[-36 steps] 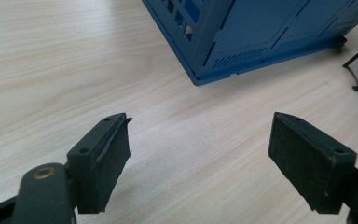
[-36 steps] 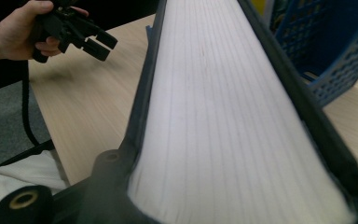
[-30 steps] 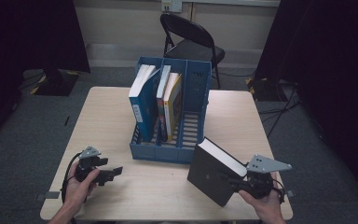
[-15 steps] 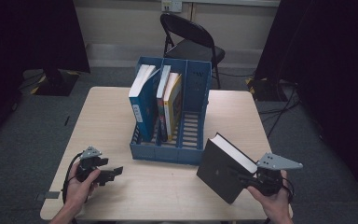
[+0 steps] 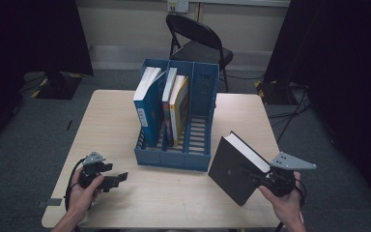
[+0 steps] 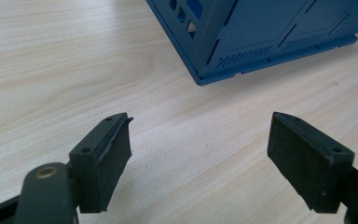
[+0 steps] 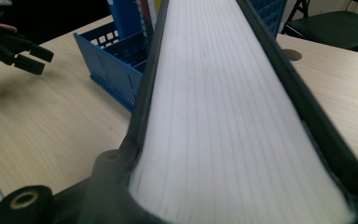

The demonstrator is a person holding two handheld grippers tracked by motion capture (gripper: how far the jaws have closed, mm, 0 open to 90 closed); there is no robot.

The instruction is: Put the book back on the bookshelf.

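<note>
From above, we are seeing an unevenly lit scene: the pale wooden table [image 5: 116, 121] is catching most of the light while both sides are falling into near-black, and the high view is looking soft and slightly grainy. Soft shadows are lying under the blue file rack [image 5: 176, 154] and beneath the black book [image 5: 232, 169]. In the left gripper view, we are getting crisp wood grain, while the near black pads [image 6: 107, 158] are blurring slightly. In the right gripper view, the book's white page edge [image 7: 223, 116] is glowing bright and going soft up close, and the distant left gripper [image 7: 9, 46] is sitting dim and blurred.
</note>
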